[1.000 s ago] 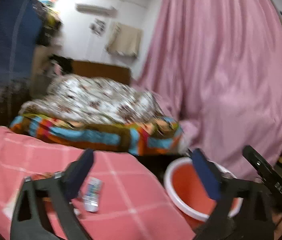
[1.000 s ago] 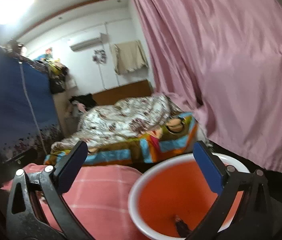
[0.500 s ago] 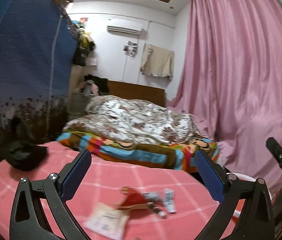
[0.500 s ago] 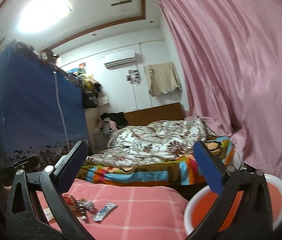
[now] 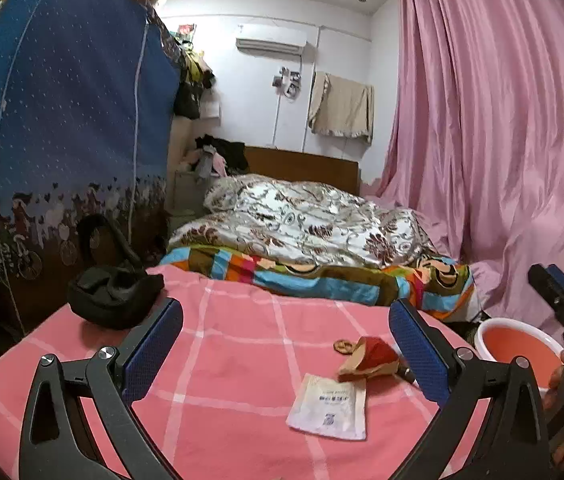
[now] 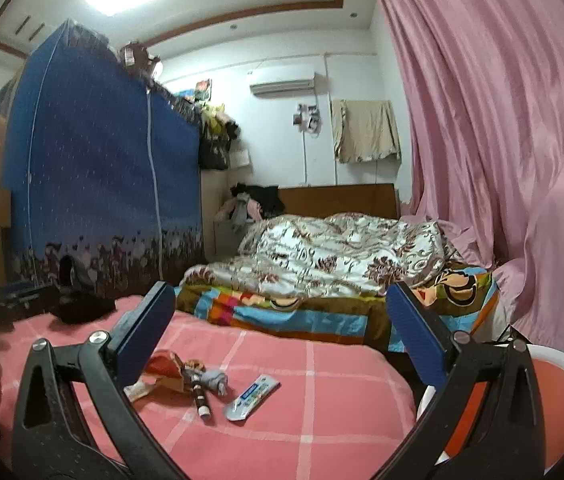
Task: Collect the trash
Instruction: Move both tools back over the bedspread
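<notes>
Both grippers sit wide apart and empty: left gripper (image 5: 286,344) low centre of its view, right gripper (image 6: 282,328) same in its own.

Trash lies loose on the pink checked bedcover (image 5: 234,360), lower half of both frames:
- flat white paper sachet (image 5: 328,406), lower centre of the left view
- crumpled red-and-tan wrapper (image 5: 370,358) just beside it, upper right of it
- small tan ring-shaped scrap (image 5: 341,346) just left of the wrapper
- grey wadded scrap (image 6: 212,380), thin dark tube (image 6: 201,398) and flattened blue-white squeeze tube (image 6: 252,398), lower centre of the right view

Orange plastic basin with white rim (image 6: 558,412) is at the lower right edge, off the side of the bedcover — likely the bin.

Risks, my read:
- sachet lies flat on soft cloth — fingers may pinch fabric instead, or slide over it
- wrapper, grey scrap and dark tube touch or overlap; one grab could drag neighbours and drop them short of the basin
- basin is low and partly hidden by the right gripper's finger, so a release could land on the rim or the floor
- black bag (image 5: 114,292), left of frame, is probably not trash — avoid it
</notes>
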{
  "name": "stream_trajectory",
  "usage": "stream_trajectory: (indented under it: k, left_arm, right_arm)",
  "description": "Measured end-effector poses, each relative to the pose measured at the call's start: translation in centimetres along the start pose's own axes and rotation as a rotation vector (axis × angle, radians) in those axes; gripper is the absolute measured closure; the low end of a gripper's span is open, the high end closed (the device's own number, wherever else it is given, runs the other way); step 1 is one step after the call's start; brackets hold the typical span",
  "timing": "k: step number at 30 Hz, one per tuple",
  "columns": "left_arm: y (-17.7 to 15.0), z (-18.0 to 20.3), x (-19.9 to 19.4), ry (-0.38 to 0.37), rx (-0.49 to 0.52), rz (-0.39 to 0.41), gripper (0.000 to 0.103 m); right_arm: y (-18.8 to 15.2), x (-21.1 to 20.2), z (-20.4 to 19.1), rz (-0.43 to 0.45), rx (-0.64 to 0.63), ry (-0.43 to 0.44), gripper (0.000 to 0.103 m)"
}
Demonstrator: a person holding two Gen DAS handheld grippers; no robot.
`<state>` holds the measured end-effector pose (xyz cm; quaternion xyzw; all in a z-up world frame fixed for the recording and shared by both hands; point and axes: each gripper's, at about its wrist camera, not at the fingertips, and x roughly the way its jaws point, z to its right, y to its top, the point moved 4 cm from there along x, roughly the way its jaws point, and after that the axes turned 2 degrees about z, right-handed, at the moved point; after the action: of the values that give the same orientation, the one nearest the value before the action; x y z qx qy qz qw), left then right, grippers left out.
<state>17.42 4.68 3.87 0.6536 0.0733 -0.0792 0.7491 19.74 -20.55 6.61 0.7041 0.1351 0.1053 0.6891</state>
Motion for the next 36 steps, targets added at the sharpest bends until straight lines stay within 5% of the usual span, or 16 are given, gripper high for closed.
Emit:
stream_trajectory:
  k: [9,13,14,19,23,31,36]
  left_arm:
    - [-1.3,-0.1,2.7,-0.044,0.006,-0.173,0.003]
    - [-2.5,0.9,4.1,-0.083,0.039,-0.272,0.004]
    - [-2.9,1.2,4.4,-0.093,0.05,-0.3,0.007]
    - [-4.4,2.1,5.9,-0.148,0.056,-0.409,0.03]
    - [-5.2,2.8,6.7,-0.192,0.06,-0.476,0.033]
    - [-7.5,4.5,8.6,-0.233,0.122,-0.619,0.035]
    - [-8.0,4.6,8.6,-0.207,0.144,-0.627,0.054]
  right_arm:
    - [-2.3,2.5,-1.0,-0.14,-0.018,0.014,0.0]
    - [-3.5,3.5,-0.5,-0.218,0.02,0.045,0.023]
    - [-3.8,3.7,-0.4,-0.229,0.027,0.05,0.032]
    - [-4.9,4.4,-0.3,-0.292,0.034,0.096,0.043]
    - [-5.9,5.2,-0.4,-0.356,0.019,0.121,0.052]
    - [-7.7,6.2,0.2,-0.46,0.097,0.166,0.056]
    - [-8.1,6.3,-0.3,-0.486,0.098,0.192,0.056]
